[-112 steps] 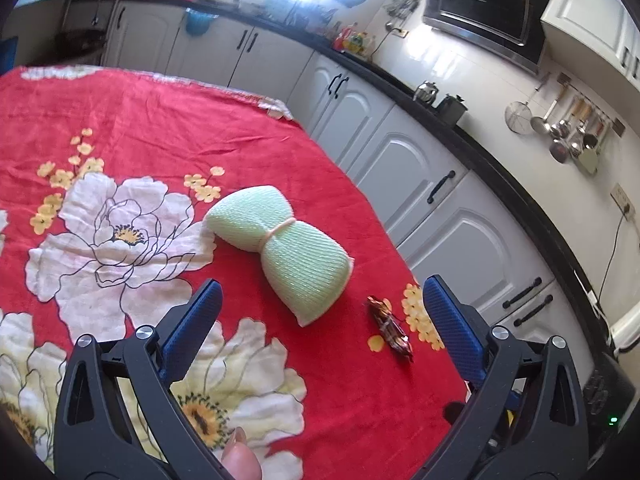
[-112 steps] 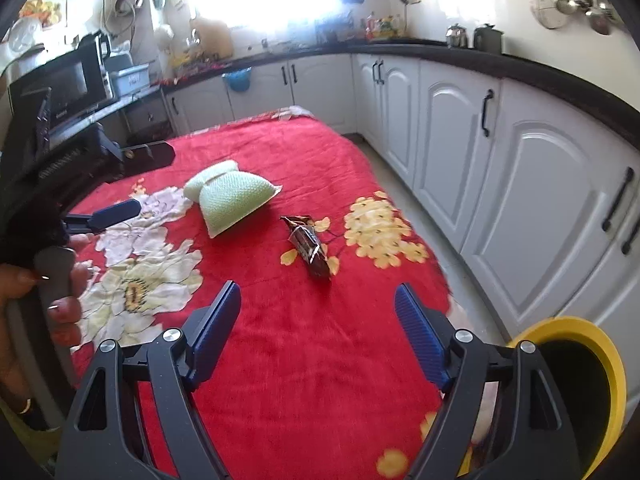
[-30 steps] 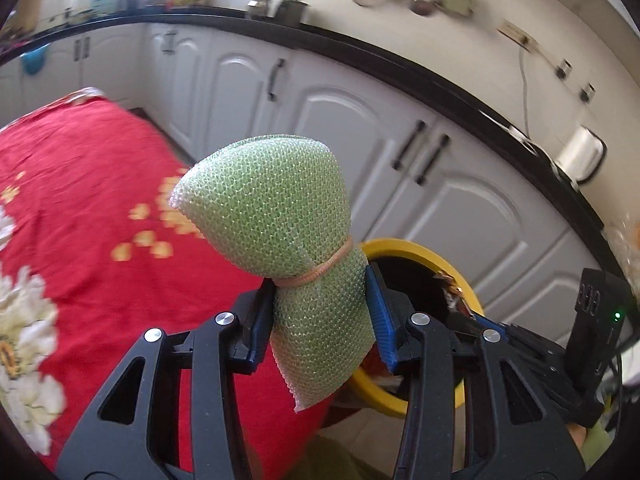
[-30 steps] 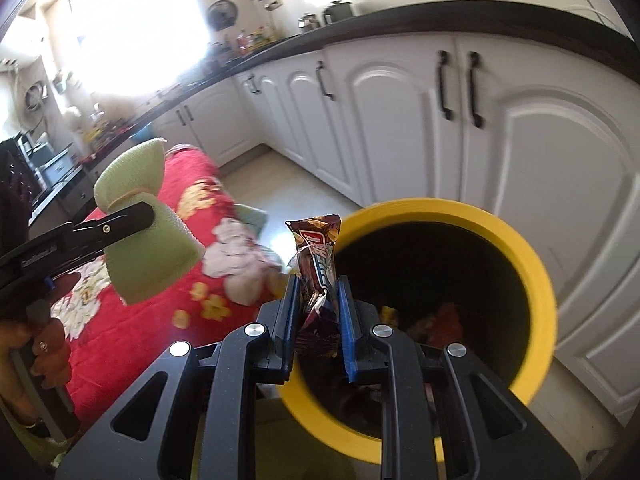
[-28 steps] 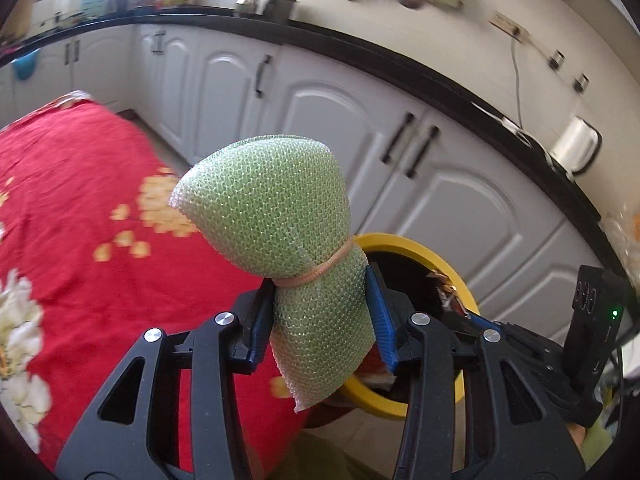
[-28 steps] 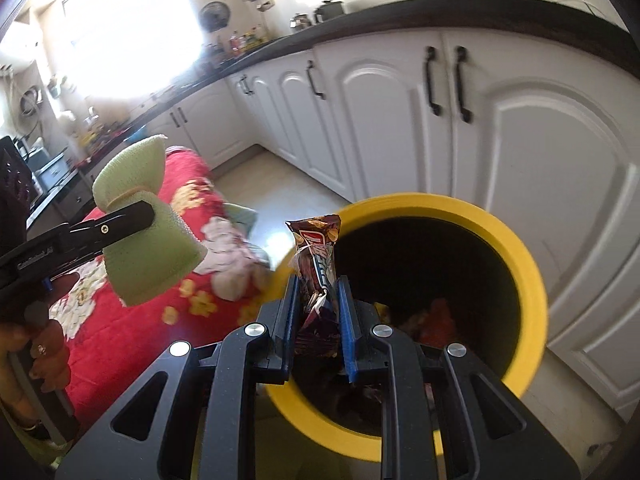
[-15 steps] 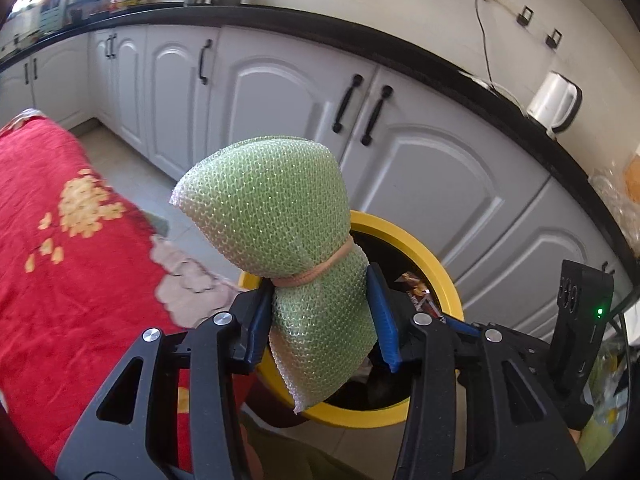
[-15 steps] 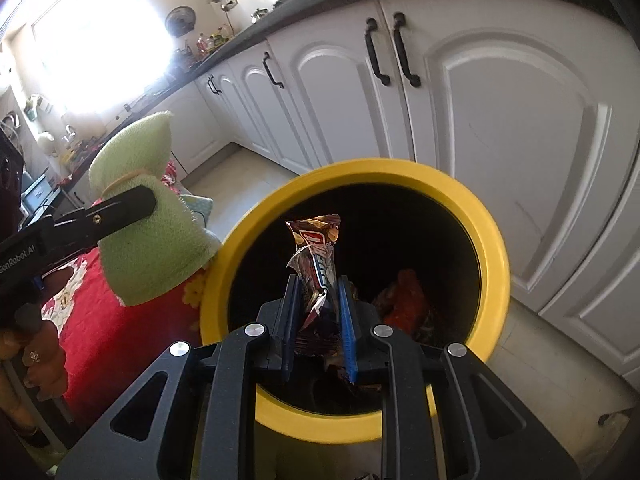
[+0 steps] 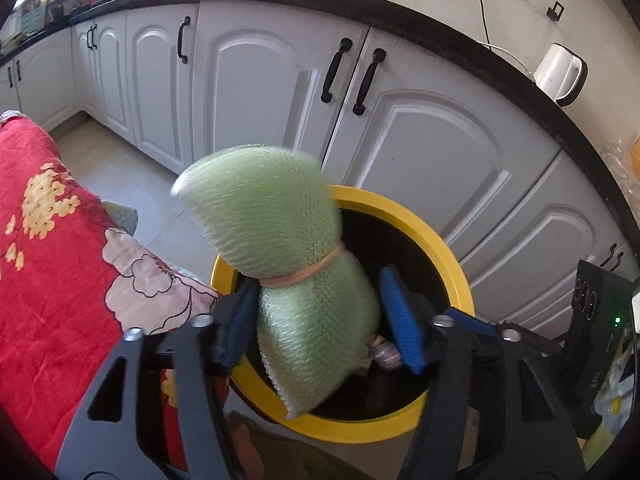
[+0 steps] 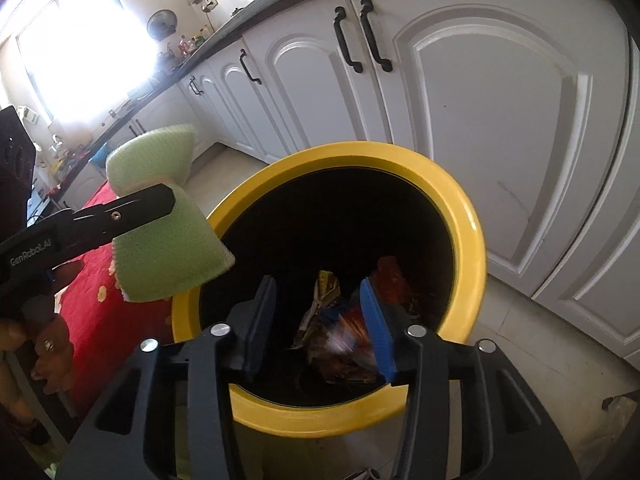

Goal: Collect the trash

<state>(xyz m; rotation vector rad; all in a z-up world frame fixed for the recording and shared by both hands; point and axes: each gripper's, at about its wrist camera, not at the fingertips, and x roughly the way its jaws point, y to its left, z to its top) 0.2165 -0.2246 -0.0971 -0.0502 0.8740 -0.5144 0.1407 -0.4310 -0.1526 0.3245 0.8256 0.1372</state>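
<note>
The yellow-rimmed trash bin (image 9: 452, 256) (image 10: 468, 240) stands on the floor below both grippers, with wrappers lying in its dark inside. My left gripper (image 9: 320, 328) is open. The green mesh sponge bundle (image 9: 272, 216) (image 10: 168, 256), tied with a rubber band, looks blurred between its blue pads, with a gap to the right pad, over the bin's left rim. My right gripper (image 10: 320, 320) is open above the bin mouth. A blurred brown candy wrapper (image 10: 340, 340) shows just below its fingers, inside the bin.
White cabinet doors (image 9: 420, 140) with black handles run close behind the bin. The table under a red floral cloth (image 9: 60, 280) is at the left. A white kettle (image 9: 560, 76) sits on the black counter. A hand (image 10: 40, 340) holds the left gripper.
Both grippers moved from the table to over the bin and have now opened. The wrapper has left the right fingers and drops into the bin. The sponge sits loose between the left pads.
</note>
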